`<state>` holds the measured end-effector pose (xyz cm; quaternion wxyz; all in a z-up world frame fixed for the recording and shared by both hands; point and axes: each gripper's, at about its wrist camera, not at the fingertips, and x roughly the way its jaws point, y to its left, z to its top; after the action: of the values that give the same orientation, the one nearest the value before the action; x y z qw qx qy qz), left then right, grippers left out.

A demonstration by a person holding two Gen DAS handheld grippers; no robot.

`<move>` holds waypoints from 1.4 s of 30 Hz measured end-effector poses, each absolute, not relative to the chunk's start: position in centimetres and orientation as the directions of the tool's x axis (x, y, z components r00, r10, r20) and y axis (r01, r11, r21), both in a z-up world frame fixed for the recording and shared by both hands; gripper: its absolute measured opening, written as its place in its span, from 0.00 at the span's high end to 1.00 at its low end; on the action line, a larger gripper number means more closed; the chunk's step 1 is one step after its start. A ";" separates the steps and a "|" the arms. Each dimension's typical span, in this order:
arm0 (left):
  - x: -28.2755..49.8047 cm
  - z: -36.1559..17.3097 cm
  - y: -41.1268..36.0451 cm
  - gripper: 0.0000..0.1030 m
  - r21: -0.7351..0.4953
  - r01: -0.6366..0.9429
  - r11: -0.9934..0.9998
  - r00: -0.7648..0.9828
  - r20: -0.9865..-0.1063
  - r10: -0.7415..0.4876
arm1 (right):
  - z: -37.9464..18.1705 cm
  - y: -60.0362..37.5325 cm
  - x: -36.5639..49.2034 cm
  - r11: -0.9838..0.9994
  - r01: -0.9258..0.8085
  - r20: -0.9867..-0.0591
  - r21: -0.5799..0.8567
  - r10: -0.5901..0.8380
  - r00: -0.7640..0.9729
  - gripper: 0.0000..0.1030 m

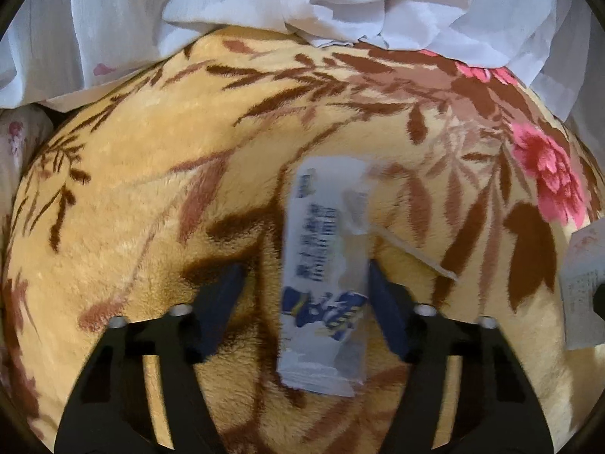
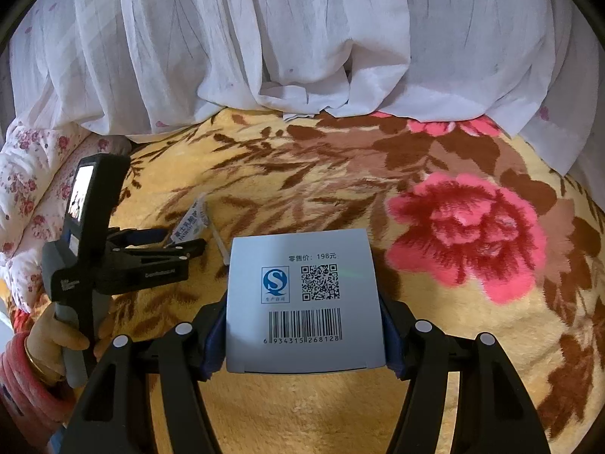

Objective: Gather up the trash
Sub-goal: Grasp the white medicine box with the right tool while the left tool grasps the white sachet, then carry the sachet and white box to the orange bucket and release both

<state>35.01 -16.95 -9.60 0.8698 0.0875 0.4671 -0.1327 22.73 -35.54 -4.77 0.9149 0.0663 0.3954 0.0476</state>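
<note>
A white and blue snack wrapper [image 1: 325, 249] lies lengthwise on the yellow floral blanket [image 1: 151, 189]. My left gripper [image 1: 302, 270] straddles it. The right finger touches the wrapper's edge, while the left finger stands apart from it, so the jaws are open. A thin straw [image 1: 416, 253] lies just to the wrapper's right. In the right wrist view, my right gripper [image 2: 302, 308] is shut on a flat grey box [image 2: 302, 265] with a barcode and QR code, held above the blanket. The left gripper [image 2: 177, 240] and wrapper [image 2: 191, 223] show there at the left.
A white sheer curtain [image 2: 302, 38] hangs along the far edge of the blanket [image 2: 416, 397]. A floral quilt [image 2: 30, 189] lies at the left. A hand [image 2: 56, 336] in a red sleeve grips the left tool's handle. The held box's corner [image 1: 582, 287] shows at the right edge.
</note>
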 end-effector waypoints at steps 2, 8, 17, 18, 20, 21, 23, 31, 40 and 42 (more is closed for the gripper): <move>34.7 -9.3 -17.0 0.70 0.026 0.320 0.947 0.534 -0.831 -0.157 | -4.8 -35.4 22.8 0.987 -0.035 -0.718 0.159 0.140 0.682 0.38; 34.0 -9.1 -17.1 0.82 0.010 0.330 0.944 0.526 -0.832 -0.176 | -4.6 -35.3 22.7 0.987 -0.035 -0.718 0.159 0.140 0.682 0.38; 31.1 -8.4 -15.5 0.83 0.016 0.329 0.944 0.532 -0.829 -0.171 | -3.8 -35.2 21.4 0.988 -0.033 -0.712 0.151 0.132 0.690 0.38; 30.4 -8.1 -15.2 0.84 0.022 0.328 0.944 0.537 -0.827 -0.167 | -3.7 -35.0 21.1 0.988 -0.035 -0.711 0.148 0.131 0.691 0.38; 29.2 -7.7 -14.5 0.84 0.025 0.328 0.944 0.544 -0.822 -0.167 | -3.5 -34.7 20.4 0.989 -0.041 -0.710 0.143 0.131 0.692 0.38; 28.4 -7.5 -14.2 0.84 0.028 0.328 0.944 0.549 -0.819 -0.166 | -3.3 -34.4 19.9 0.989 -0.046 -0.709 0.138 0.131 0.693 0.38; 27.1 -7.0 -13.5 0.84 0.035 0.327 0.944 0.558 -0.813 -0.163 | -2.9 -33.8 19.0 0.990 -0.058 -0.706 0.128 0.132 0.696 0.38; 20.5 -4.8 -10.5 0.84 0.018 0.336 0.942 0.582 -0.791 -0.192 | -1.3 -30.7 14.1 0.989 -0.108 -0.691 0.101 0.148 0.708 0.38; 12.0 -4.0 -8.2 0.84 0.032 0.382 0.923 0.586 -0.782 -0.215 | -1.6 -27.4 6.7 0.979 -0.177 -0.699 0.099 0.195 0.688 0.38; 10.1 -4.5 -7.7 0.84 0.030 0.393 0.919 0.575 -0.788 -0.220 | -1.9 -26.8 5.2 0.977 -0.191 -0.703 0.094 0.201 0.682 0.38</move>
<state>10.09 -7.68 -4.49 0.8817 0.1010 0.4269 -0.1738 5.17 -26.78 -1.90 0.9171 0.0066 0.3841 0.1068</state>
